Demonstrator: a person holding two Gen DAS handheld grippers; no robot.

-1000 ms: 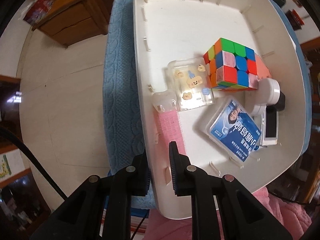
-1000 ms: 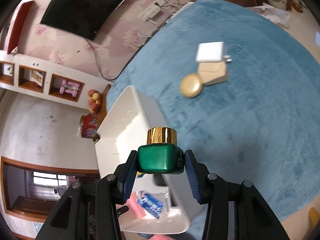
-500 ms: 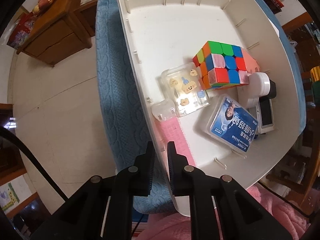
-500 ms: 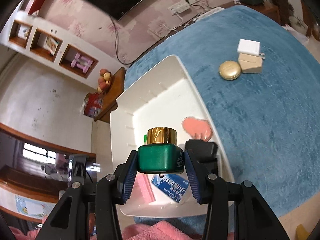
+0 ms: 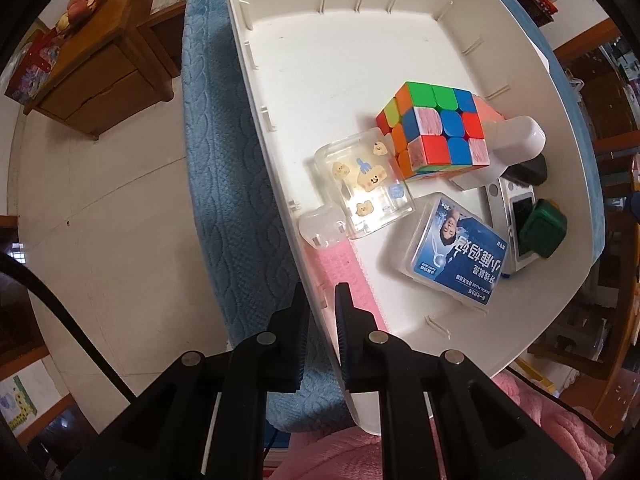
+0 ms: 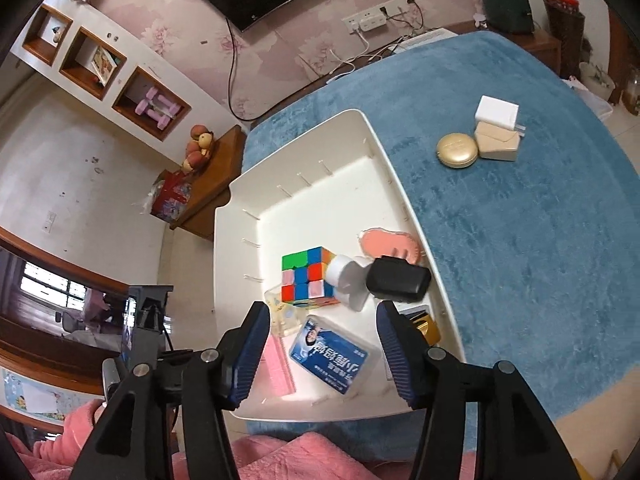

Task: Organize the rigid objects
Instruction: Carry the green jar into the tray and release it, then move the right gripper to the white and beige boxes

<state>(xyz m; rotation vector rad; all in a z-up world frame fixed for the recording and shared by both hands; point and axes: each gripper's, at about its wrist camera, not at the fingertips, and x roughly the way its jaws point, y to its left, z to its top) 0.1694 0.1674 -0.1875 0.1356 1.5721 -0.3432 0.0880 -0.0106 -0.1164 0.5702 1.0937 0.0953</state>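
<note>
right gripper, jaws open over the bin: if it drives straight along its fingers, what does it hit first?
Probably the blue floss box, lying flat in the white bin between the right gripper's open jaws. The jaws have just been opening and hold nothing. Depth unclear.

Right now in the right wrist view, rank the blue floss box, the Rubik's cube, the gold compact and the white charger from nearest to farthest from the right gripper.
1. Blue floss box: in the white bin, just ahead of the open right gripper.
2. Rubik's cube: mid-bin, left of centre.
3. Gold compact: out on the blue cloth, upper right.
4. White charger: just beyond the compact.
</note>
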